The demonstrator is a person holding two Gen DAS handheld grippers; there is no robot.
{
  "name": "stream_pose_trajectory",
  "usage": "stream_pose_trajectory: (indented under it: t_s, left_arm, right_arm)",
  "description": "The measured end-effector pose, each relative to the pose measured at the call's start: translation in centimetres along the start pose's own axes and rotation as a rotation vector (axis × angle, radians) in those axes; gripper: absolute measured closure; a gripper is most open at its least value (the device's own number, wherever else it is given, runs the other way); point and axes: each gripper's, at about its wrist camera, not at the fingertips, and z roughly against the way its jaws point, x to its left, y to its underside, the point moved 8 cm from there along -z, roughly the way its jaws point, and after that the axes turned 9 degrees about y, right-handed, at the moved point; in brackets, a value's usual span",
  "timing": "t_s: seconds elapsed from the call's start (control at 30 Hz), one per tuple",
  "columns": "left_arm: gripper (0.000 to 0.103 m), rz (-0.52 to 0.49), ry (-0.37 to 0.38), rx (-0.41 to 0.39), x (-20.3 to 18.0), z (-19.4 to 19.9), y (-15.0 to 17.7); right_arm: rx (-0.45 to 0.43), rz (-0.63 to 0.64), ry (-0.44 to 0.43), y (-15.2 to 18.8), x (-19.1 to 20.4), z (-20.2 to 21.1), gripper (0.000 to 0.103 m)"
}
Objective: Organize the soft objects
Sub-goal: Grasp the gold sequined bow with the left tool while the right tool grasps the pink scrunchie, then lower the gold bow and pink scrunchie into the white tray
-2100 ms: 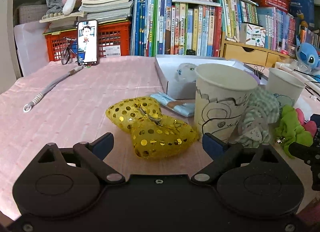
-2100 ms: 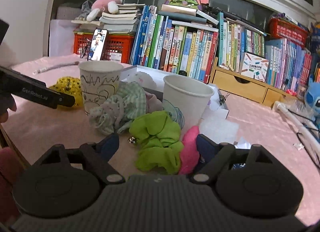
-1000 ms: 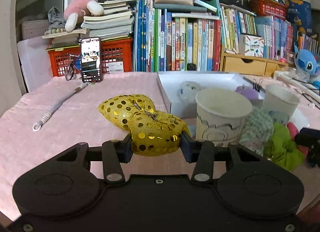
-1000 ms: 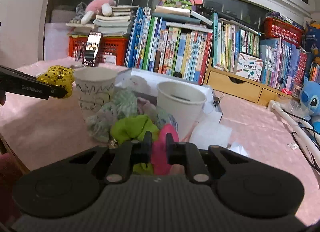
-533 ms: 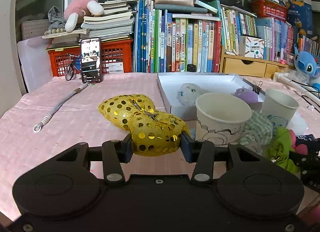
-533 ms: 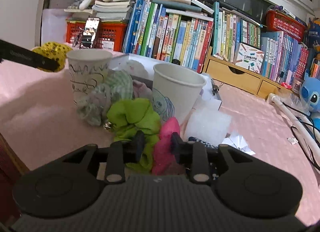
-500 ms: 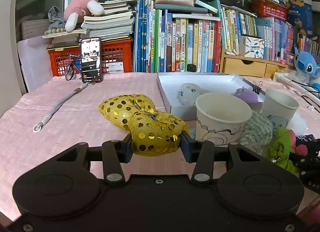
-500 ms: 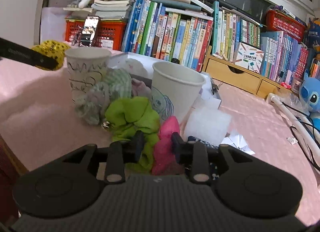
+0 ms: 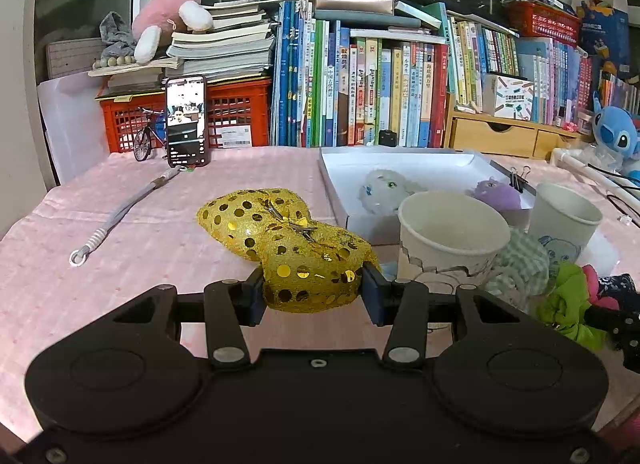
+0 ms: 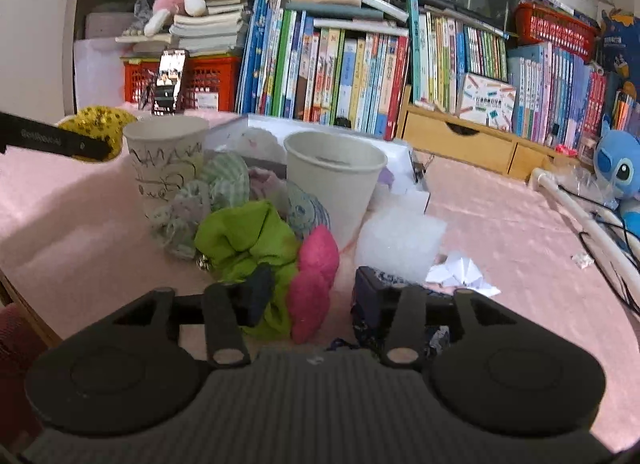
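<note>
My left gripper [image 9: 313,296] is shut on a yellow sequined bow [image 9: 292,244] and holds it above the pink tablecloth, left of a doodled paper cup [image 9: 452,240]. The bow also shows in the right wrist view [image 10: 96,123]. My right gripper [image 10: 310,298] is open, its jaws standing around a pink scrunchie [image 10: 314,280] that rests on the table beside a green scrunchie [image 10: 248,240]. A checked pale-green scrunchie [image 10: 216,183] leans on the doodled cup [image 10: 166,155]. A second paper cup [image 10: 334,179] stands behind the pink scrunchie.
A white box [image 9: 404,167] holds a white plush ball [image 9: 380,191] and a purple one [image 9: 498,193]. A dark floral cloth [image 10: 368,304] lies under my right finger. A phone [image 9: 186,121], a grey lanyard [image 9: 120,211], books and a blue plush [image 10: 618,171] ring the table.
My right gripper has opened and let go of the pink scrunchie, which now rests between the jaws. My left gripper still holds the bow, little moved.
</note>
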Motion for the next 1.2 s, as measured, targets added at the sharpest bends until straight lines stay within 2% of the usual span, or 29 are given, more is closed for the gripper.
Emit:
stream_pose_trajectory:
  t_s: [0.03,0.17,0.37,0.5,0.7,0.8,0.97,1.1,1.2]
  left_arm:
    - [0.059,-0.001,0.0,-0.001,0.0,0.0,-0.1]
    - [0.059,-0.008,0.002,-0.005,-0.1,0.2,-0.4]
    - [0.059,-0.009,0.028,-0.023,-0.3,0.9,-1.7]
    - [0.059,-0.014,0.048,-0.042,-0.4,1.3,-3.1]
    - [0.059,-0.027,0.079,-0.08,-0.8,1.7,-5.8]
    - [0.059,-0.013,0.121,-0.083,-1.0,1.5,-7.2]
    - [0.059,-0.016,0.178,-0.08,-1.7,0.4,-9.8]
    - [0.059,-0.043,0.144,-0.094,-2.5,-1.4,-12.2]
    - [0.059,-0.048,0.15,-0.088,-3.0,-3.2,-14.0]
  right_arm:
    - [0.011,-0.008,-0.012,0.1,0.1,-0.2,0.077]
    - [-0.002,-0.001,-0.009,-0.3,0.6,0.2,0.082]
    - [-0.052,0.012,-0.035,-1.9,0.8,2.4,0.083]
    - [-0.091,-0.028,-0.041,-3.1,-0.3,4.1,0.083]
    - [-0.169,-0.08,0.001,-5.7,-3.3,6.2,0.083]
    - [-0.203,-0.106,0.035,-6.9,-5.2,6.7,0.083]
    - [-0.225,-0.142,0.078,-9.0,-8.0,5.9,0.083]
    - [-0.215,-0.164,0.072,-10.9,-9.3,4.0,0.083]
    - [-0.199,-0.183,0.057,-12.3,-9.8,2.1,0.083]
